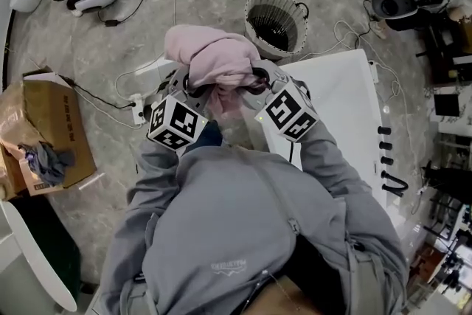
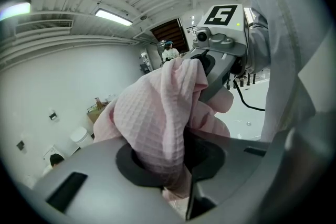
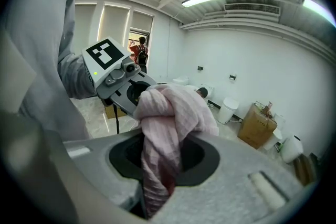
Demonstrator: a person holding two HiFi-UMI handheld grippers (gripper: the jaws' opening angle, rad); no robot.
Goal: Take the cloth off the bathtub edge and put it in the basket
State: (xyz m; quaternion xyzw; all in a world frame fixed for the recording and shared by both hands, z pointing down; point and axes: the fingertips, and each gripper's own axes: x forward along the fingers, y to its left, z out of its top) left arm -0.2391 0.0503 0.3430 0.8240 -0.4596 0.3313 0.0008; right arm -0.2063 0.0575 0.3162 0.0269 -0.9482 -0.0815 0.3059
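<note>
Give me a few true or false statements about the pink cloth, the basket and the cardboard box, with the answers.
1. The left gripper and the right gripper both have their jaws shut on the pink waffle-weave cloth. True.
2. The cloth lies in the round slatted basket. False: it is held up, outside the basket.
3. The basket stands on the floor near the white bathtub. True.
4. The brown cardboard box is empty. False: a grey rag lies in it.
</note>
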